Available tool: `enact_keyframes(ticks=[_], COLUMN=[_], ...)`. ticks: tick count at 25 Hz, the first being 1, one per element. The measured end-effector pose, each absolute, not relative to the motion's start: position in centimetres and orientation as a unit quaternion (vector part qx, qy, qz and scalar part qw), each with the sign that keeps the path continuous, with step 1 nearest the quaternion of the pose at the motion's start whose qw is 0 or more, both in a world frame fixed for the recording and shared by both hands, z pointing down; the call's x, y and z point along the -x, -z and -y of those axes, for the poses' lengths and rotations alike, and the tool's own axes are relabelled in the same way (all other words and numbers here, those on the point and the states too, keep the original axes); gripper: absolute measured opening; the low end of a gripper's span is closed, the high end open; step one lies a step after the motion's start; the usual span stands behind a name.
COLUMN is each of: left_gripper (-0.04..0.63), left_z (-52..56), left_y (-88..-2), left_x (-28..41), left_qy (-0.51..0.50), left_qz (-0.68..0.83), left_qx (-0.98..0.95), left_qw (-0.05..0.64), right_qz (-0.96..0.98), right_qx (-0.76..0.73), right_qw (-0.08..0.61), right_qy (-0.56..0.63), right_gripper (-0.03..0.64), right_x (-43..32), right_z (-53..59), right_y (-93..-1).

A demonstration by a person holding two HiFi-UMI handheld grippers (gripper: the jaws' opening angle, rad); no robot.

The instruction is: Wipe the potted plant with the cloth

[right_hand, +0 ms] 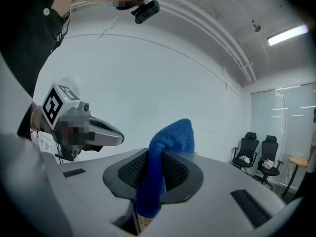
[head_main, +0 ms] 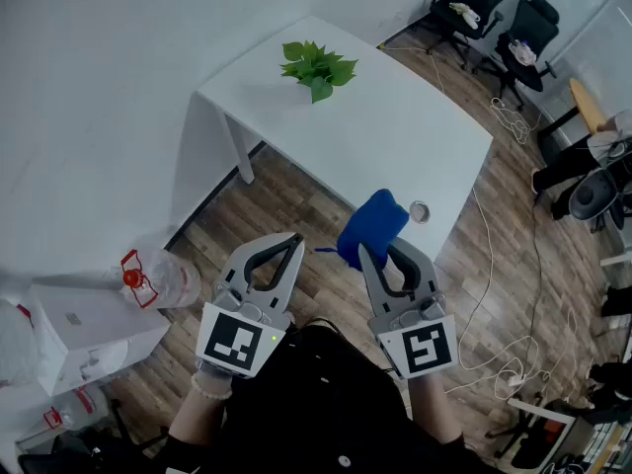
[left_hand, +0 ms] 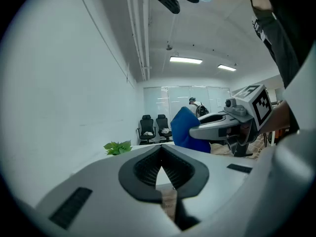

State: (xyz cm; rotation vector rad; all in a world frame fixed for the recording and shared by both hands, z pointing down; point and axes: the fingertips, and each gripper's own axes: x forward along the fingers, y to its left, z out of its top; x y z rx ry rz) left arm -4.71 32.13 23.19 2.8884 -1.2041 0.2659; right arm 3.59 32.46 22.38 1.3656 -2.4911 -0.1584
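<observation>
The potted plant [head_main: 318, 67], a small cluster of green leaves, stands at the far side of the white table [head_main: 395, 136]; it also shows small in the left gripper view as the plant [left_hand: 117, 147]. Both grippers hover over the wooden floor, short of the table's near edge. My right gripper [head_main: 380, 247] is shut on a blue cloth [head_main: 372, 227], which bulges up out of the jaws. In the right gripper view the cloth [right_hand: 165, 157] is pinched between the pads of the right gripper [right_hand: 160, 154]. My left gripper [head_main: 295, 238] is shut and holds nothing, its tips meeting in the left gripper view [left_hand: 161, 151].
A small round object [head_main: 420, 211] lies by the table's near edge. Office chairs [head_main: 474, 3] stand at the back right, with cables [head_main: 513, 117] across the floor. A white box [head_main: 84, 329] and a clear bottle [head_main: 163, 279] sit at the left by the wall.
</observation>
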Motion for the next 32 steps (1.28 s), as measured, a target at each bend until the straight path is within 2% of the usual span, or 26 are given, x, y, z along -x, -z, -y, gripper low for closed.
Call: enact_keyframes(ticks=[32], left_gripper=[0.012], left_z=[-31.8], left_y=[-23.8], left_x=[7.4], left_qy=[-0.073], left_qz=[0.350], left_qx=[-0.934], left_qw=[-0.009], right_qz=[0.842], right_qx=[-0.519], right_qw=[0.139], right_qy=[0.048], right_gripper=[0.094], right_x=[-1.4], right_z=[-32.8], right_y=[-22.5])
